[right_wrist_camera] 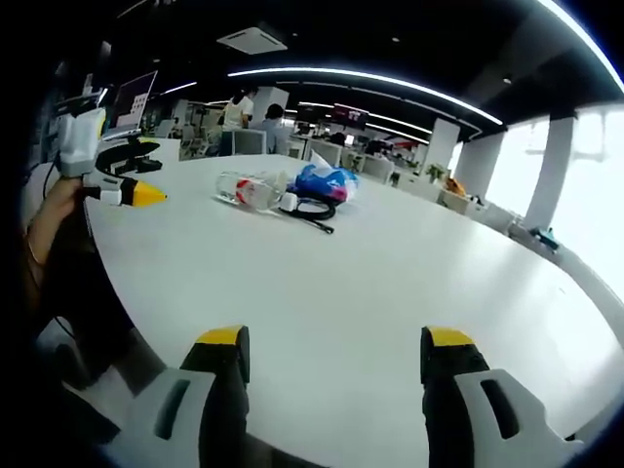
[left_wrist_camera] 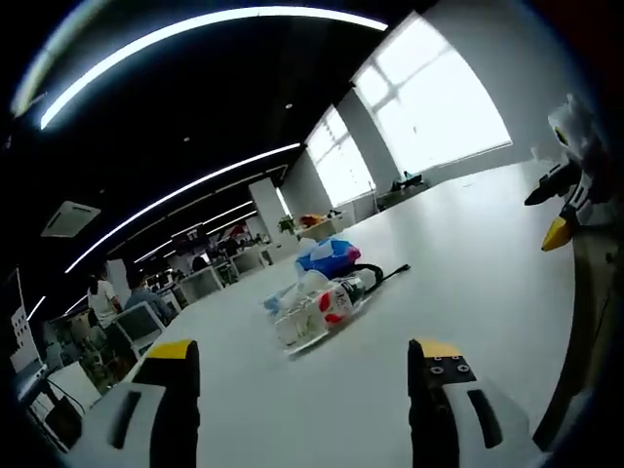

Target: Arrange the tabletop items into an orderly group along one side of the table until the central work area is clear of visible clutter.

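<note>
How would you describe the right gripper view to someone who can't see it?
The right gripper, jaws open and empty, faces a white table. At the far side, a clear plastic bottle, blue bag and black cable lie together; the left gripper enters at left.

Blown-out window [left_wrist_camera: 444,107] glare, dim ceiling w/ strip lights [right_wrist_camera: 361,83], fisheye-warped edges.

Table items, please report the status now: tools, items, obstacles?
Left tool open, empty. Right tool open, empty. Bottle, blue bag, black cable clustered on table, untouched. Path clear.
</note>
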A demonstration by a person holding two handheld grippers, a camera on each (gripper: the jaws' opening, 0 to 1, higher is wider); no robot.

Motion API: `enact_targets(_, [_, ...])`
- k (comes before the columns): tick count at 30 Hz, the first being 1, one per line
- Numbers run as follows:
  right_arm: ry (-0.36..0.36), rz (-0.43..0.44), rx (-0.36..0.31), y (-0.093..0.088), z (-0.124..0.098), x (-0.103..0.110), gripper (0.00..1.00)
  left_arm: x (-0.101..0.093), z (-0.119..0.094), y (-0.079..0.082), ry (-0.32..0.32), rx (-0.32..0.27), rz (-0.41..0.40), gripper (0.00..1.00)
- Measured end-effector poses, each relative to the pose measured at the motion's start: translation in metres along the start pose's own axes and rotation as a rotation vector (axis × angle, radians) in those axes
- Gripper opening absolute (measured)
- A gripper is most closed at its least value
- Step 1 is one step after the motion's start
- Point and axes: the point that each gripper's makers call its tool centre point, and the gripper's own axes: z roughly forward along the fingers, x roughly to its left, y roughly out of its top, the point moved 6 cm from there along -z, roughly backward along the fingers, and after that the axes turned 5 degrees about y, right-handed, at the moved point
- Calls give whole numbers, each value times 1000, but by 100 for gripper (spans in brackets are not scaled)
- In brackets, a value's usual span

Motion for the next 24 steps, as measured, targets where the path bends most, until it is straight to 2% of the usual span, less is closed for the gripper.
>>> enact_targets(7, [-5,4,2,0,0,-2,68,-1,10,5,25,-8,93,84])
enact_targets(8, [-5,5,1,1,0,-1,68,-2,13,5,9,5,124,84])
enact_targets(12, [-6,7,-2,2,0,-1,68,-4,18,5,9,10,152,83])
enact_targets(14, [-6,8,-3,2,0,-1,68,1,19,10,73,-6,226,77])
enact_targets(16, [-6,9,-7,2,1,-2,68,0,21,11,85,-3,254,76])
enact_targets(21, [-2,-13,5,0,3,1,68,-8,27,9,30,24,233,76])
enact_targets(22, [1,-16,7,0,3,2,68,-8,28,9,37,48,287,76])
enact_targets(24, [9,-17,7,-1,4,4,68,-8,32,13,56,39,361,76])
